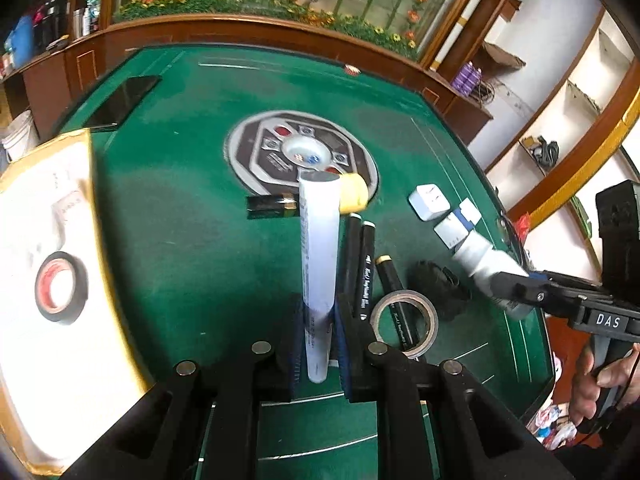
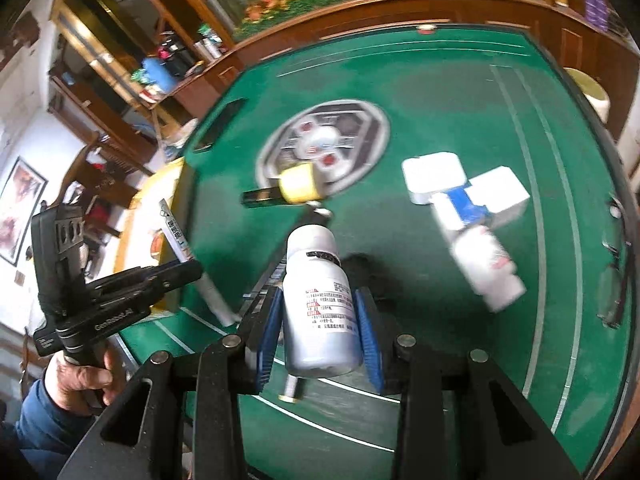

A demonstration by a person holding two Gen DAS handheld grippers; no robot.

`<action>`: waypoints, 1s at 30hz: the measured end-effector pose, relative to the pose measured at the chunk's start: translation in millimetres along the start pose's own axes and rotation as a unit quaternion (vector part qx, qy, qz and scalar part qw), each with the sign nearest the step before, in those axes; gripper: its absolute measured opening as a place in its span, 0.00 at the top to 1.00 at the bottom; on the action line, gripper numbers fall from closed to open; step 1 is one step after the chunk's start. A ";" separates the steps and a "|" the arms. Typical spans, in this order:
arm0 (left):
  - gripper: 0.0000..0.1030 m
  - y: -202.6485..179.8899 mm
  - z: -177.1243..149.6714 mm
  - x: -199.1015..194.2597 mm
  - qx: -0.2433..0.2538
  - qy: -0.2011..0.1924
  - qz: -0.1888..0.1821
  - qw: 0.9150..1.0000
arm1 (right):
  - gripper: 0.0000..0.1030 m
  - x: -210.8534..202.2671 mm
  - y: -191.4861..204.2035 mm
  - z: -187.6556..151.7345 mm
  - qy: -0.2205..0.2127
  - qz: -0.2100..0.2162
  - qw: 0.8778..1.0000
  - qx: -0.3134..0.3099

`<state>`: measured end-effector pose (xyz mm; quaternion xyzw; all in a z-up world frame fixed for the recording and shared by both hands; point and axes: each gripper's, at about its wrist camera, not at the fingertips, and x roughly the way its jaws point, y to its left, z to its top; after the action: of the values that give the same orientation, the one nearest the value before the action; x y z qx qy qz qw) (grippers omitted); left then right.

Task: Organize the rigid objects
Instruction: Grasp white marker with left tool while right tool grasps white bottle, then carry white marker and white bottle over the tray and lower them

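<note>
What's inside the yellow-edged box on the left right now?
In the left wrist view, the box holds one roll of black tape with a red core, lying flat on its white floor. The near and left parts of the box run out of frame, so anything there is unseen.

Both grippers are matte black, with forked arms carrying round silver pivot pins behind ribbed blue pads (image 2: 370, 332) on the fingers. The right gripper (image 1: 516, 294) has a small silver screw near its tip and white letters "DAS" on the body further back. Below the left gripper (image 2: 192, 270), marked in pale lettering along its side, a blue sleeve (image 2: 44, 420) covers the wrist.
</note>
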<state>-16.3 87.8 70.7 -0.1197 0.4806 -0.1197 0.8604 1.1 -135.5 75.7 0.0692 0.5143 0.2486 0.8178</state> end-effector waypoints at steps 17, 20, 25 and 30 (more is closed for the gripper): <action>0.86 49.9 -20.0 -72.9 -0.065 -0.066 0.009 0.996 | 0.67 30.4 84.8 9.5 0.020 0.049 0.995 -0.080; 0.86 61.1 -24.4 -84.0 -0.078 -0.076 0.017 0.994 | 0.67 33.7 97.2 8.9 0.024 0.056 0.994 -0.094; 0.86 87.9 -30.7 -98.5 -0.109 -0.088 0.029 0.990 | 0.67 41.0 122.4 11.7 0.030 0.071 0.990 -0.119; 0.86 113.5 -35.1 -107.7 -0.136 -0.096 0.040 0.985 | 0.67 53.5 158.6 15.4 0.037 0.087 0.983 -0.156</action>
<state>-90.9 226.2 102.3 -0.2271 0.4121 -0.0069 0.8824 -20.0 29.7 98.2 -0.0239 0.4912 0.3980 0.7745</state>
